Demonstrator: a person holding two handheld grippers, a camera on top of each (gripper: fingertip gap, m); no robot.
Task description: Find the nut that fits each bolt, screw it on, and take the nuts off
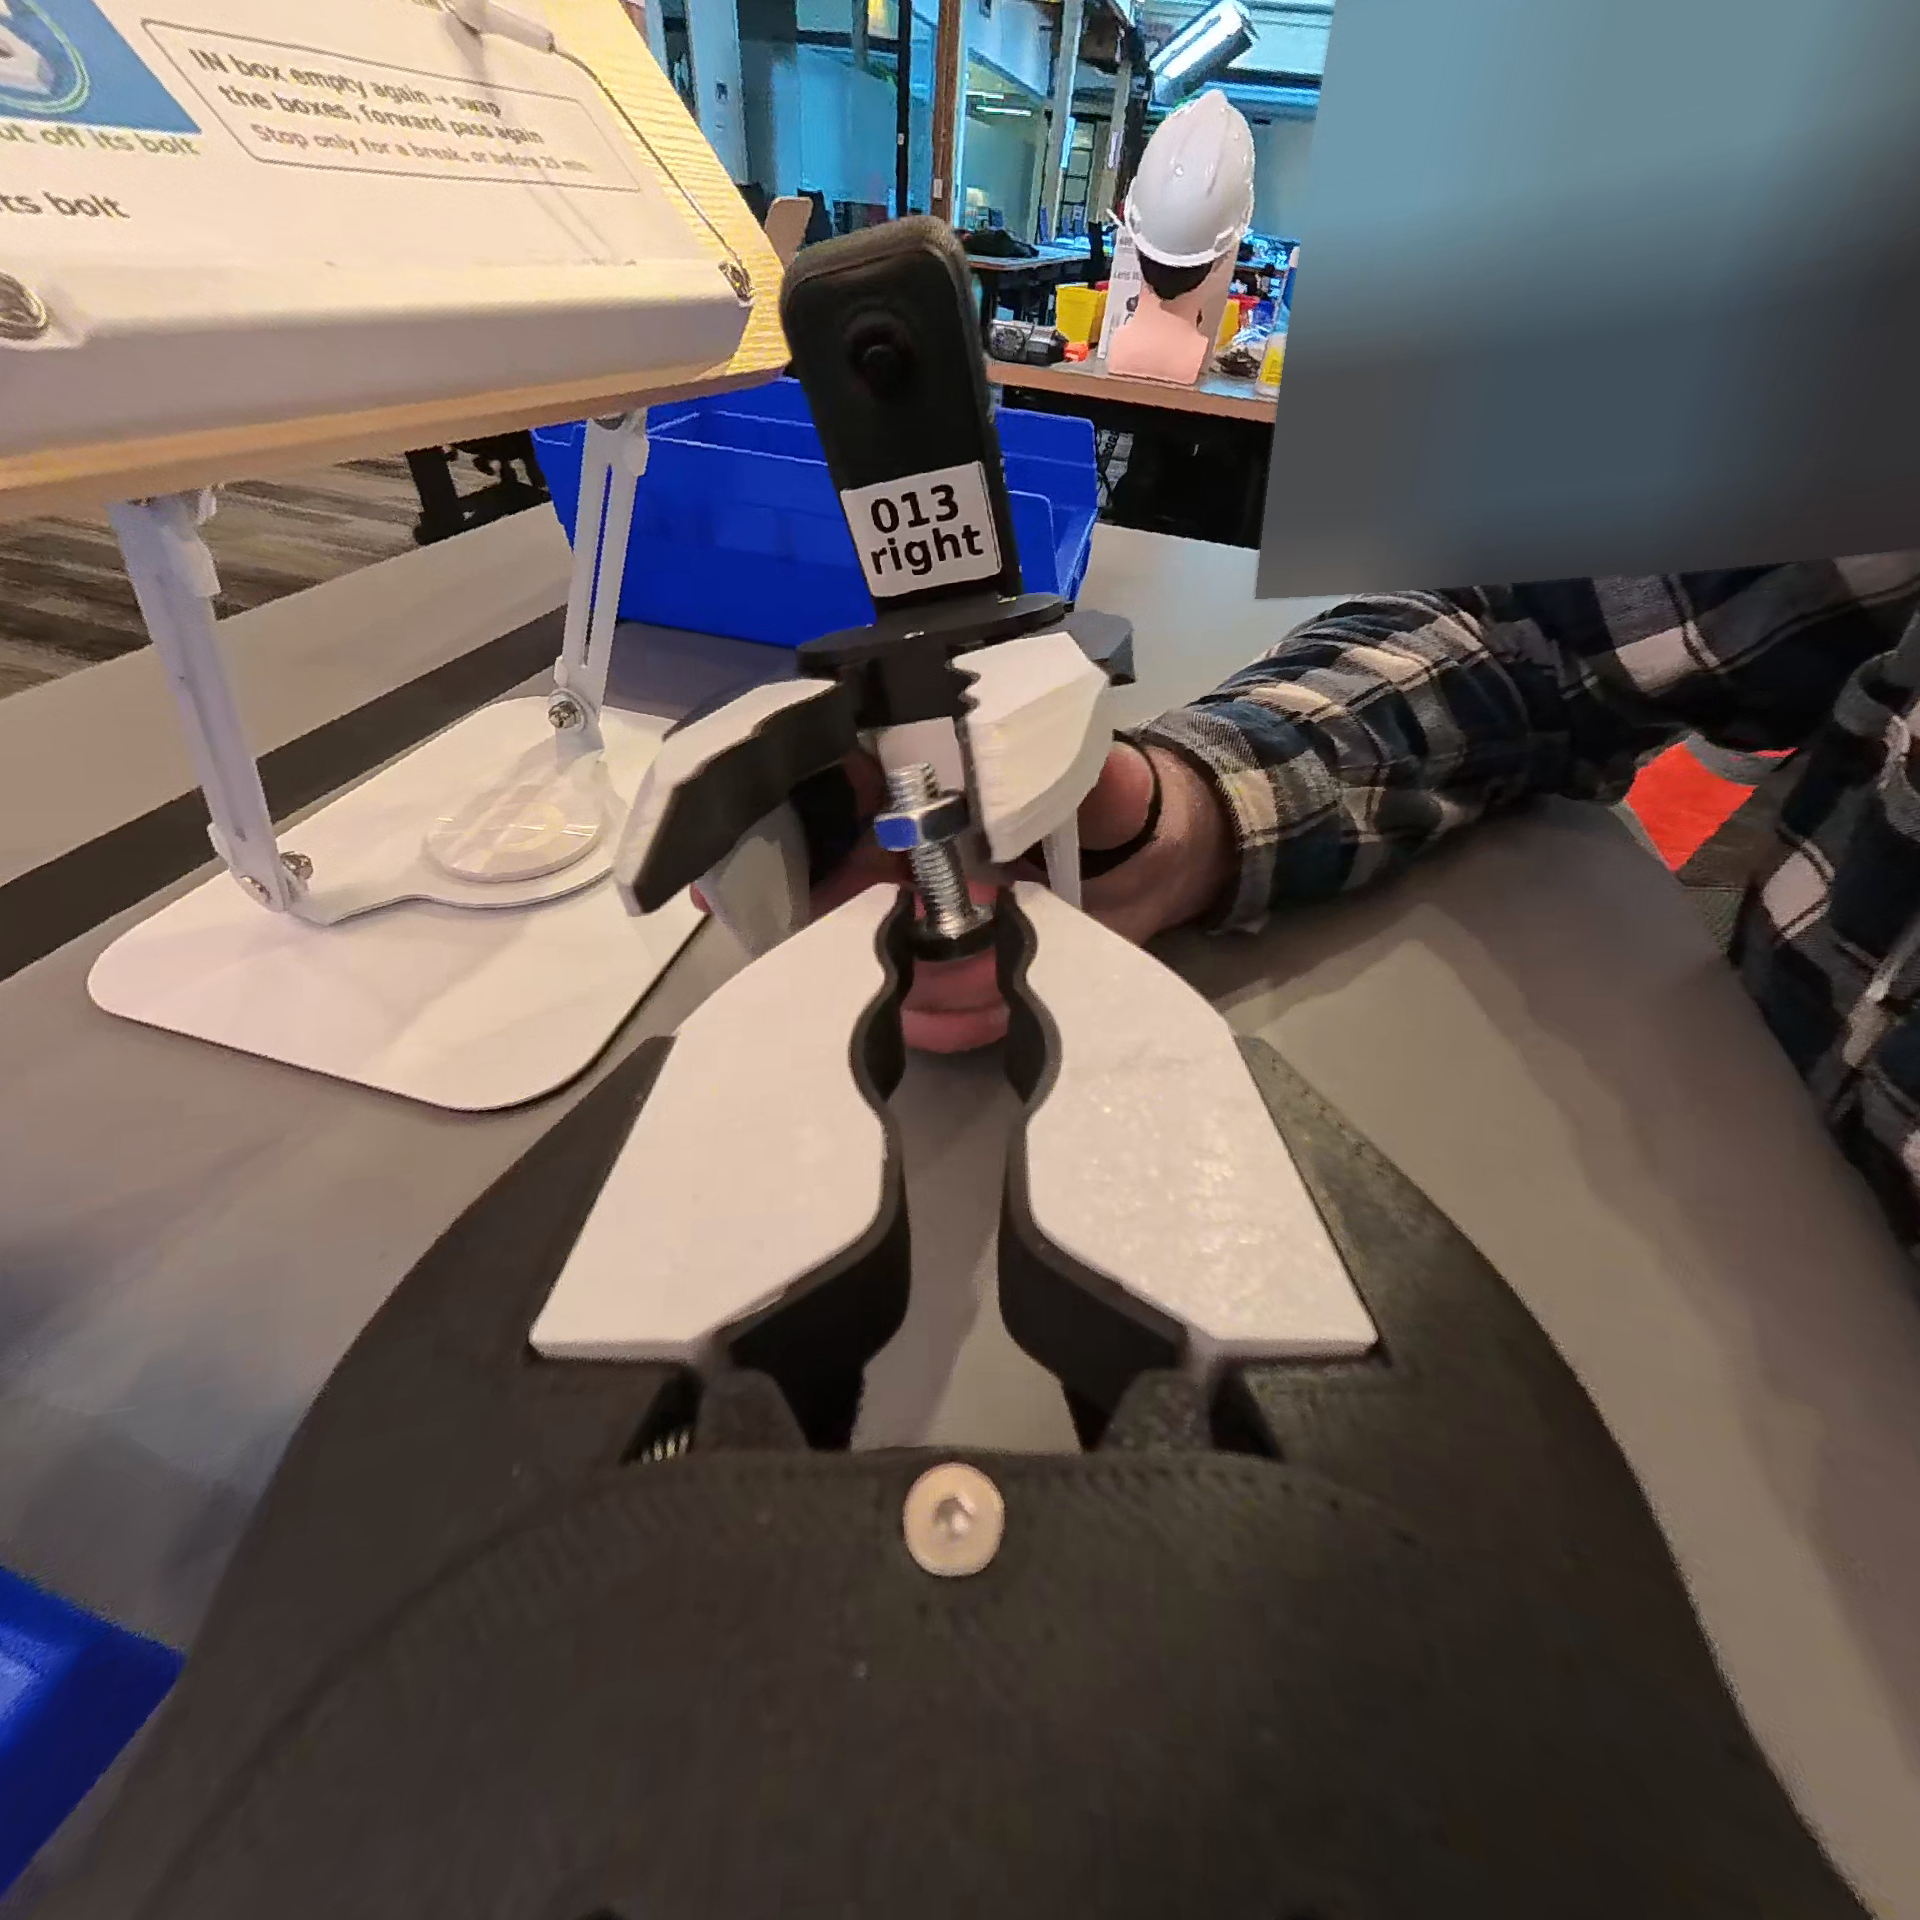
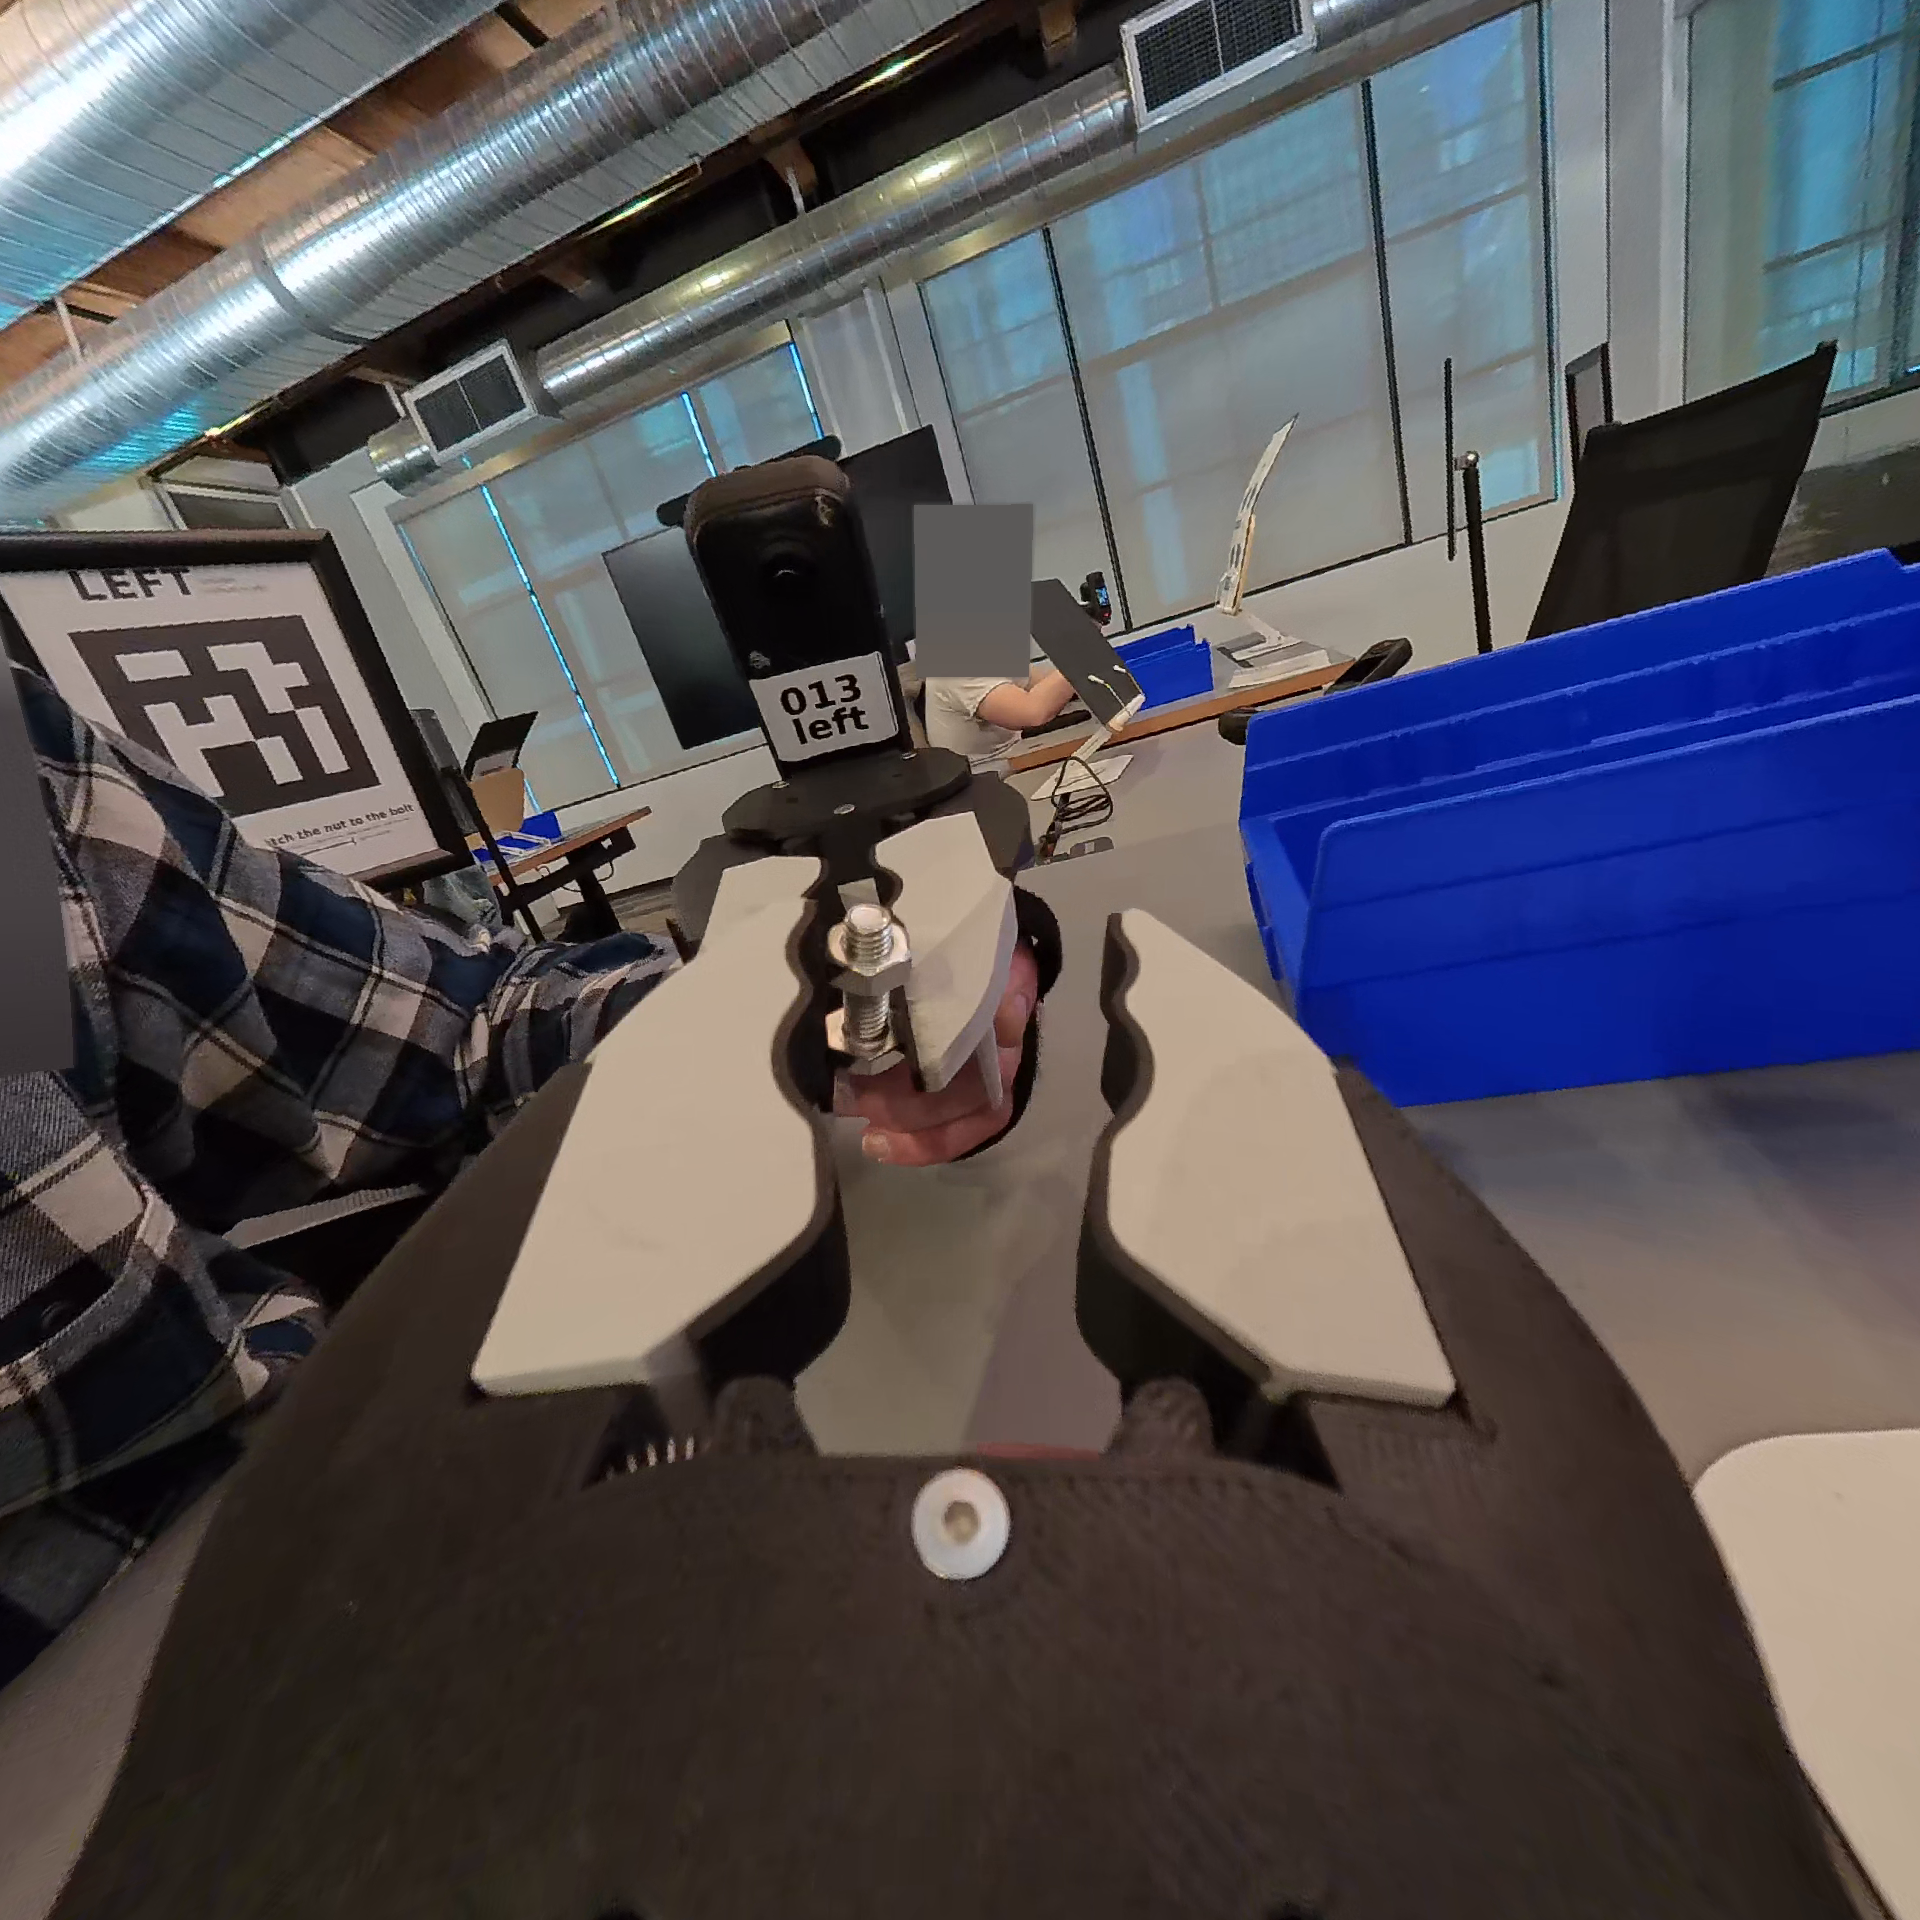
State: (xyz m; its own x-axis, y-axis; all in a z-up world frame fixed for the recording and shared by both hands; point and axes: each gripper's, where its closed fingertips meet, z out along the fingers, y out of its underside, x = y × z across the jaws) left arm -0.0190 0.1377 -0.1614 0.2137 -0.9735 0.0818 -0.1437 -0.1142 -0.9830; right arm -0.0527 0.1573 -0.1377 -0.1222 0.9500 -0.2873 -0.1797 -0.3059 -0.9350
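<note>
The left hand-held gripper (image 1: 951,920) pinches the head end of a silver bolt (image 1: 932,862) at its very tips, so the shank rises away from those tips with its long axis roughly upright and its free threaded end toward the right hand-held gripper (image 2: 966,997) facing it. A silver hex nut (image 1: 920,821) sits partway along the shank, with bare thread on both sides of it. The right hand-held gripper stands spread, one finger (image 2: 727,1039) close beside the nut and the other (image 2: 1195,1091) well apart from it, so it grips nothing; being the nearer free tool, it looks the one to close across the nut's flats and turn about the bolt's axis. The left wrist view shows the pinch at the bolt head; the right wrist view shows the open gap and the bolt's end face. Beyond the grippers lie the grey desk (image 1: 1455,1039), a white document stand (image 1: 343,935) and a blue bin (image 2: 1558,831).
</note>
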